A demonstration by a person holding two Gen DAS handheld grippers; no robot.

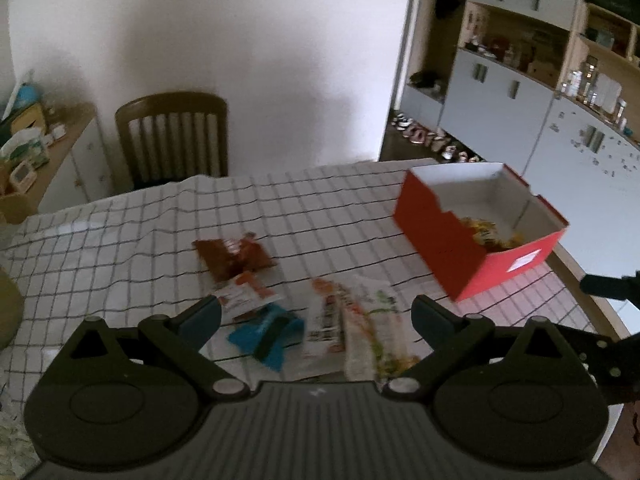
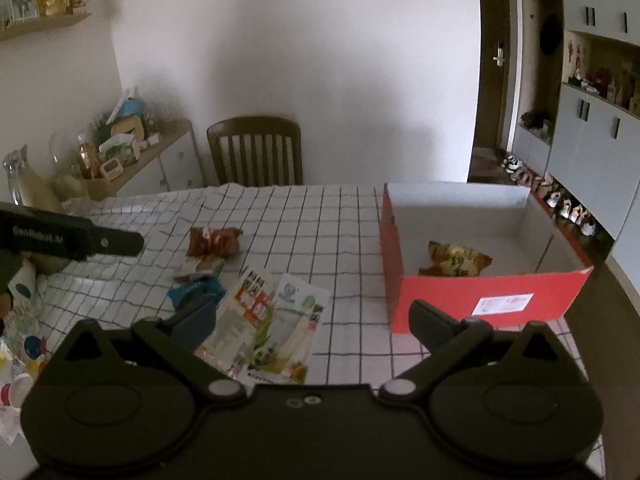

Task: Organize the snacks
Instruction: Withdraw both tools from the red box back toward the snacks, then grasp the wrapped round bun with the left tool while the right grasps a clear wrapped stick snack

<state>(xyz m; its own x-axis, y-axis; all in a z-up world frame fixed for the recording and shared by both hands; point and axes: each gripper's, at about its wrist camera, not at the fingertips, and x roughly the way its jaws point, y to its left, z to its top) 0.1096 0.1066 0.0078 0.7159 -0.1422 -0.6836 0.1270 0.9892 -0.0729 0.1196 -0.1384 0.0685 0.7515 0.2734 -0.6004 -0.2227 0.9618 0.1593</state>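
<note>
**Both claws wide above the loose snack packets; one packet in the red box**

The left claw (image 1: 316,316) stands wide, with nothing between its fingers. It hangs over the group of packets on the worktop (image 1: 120,240), which carries a white cloth with a dark grid. The right claw (image 2: 312,320) also stands wide and grips nothing.

Loose packets lie together near the middle of the worktop. A brown packet (image 2: 214,242) lies farthest from the claws. A blue packet (image 2: 194,290) lies nearer, with a small white-and-orange packet (image 1: 246,294) between them. Two flat packets lie side by side and overlap: a red-and-white packet (image 2: 250,308) and a white-and-green packet (image 2: 292,320).

The red box (image 2: 492,300) stands open on the worktop, to the right of the packets and well apart from them. One yellow-and-brown packet (image 2: 456,262) lies on its floor, near the front wall.

A wooden chair (image 2: 256,152) stands at the far edge of the worktop.
</note>
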